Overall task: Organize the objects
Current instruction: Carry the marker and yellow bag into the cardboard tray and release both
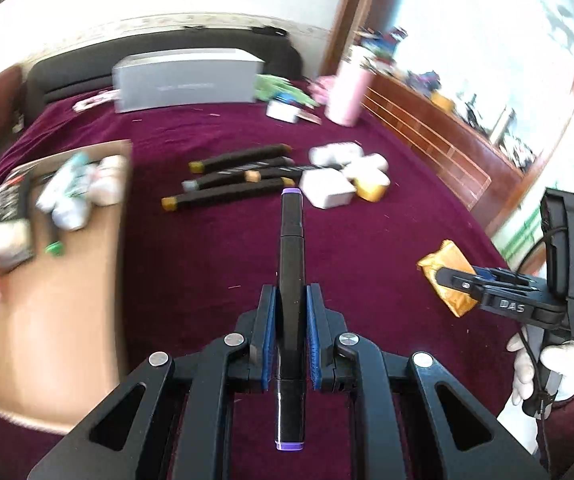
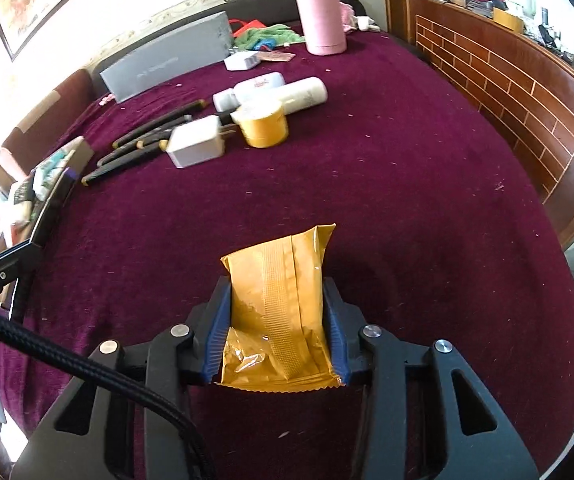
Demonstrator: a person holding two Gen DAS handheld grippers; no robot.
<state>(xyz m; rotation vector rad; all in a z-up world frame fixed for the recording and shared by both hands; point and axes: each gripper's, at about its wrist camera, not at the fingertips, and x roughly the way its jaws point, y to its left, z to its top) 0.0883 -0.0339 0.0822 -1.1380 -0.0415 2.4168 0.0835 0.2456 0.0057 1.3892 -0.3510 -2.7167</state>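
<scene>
Far left, the cardboard box [image 1: 67,280] already holds sorted bits, blurred, so that looks like your drop-off. Your left tool [image 1: 290,300] is clamped on the purple-capped marker [image 1: 291,264], gripped mid-barrel and pointing straight ahead, so I'd judge it rides steady to the box. Beyond it, four more markers [image 1: 227,178] lie together on the maroon worktop [image 1: 207,248], beside the white charger [image 2: 197,145] and yellow tape roll [image 2: 263,128]. On the right, your right tool [image 2: 278,312] pinches the yellow snack packet [image 2: 283,292] by its sides, lifted off the cloth.
</scene>
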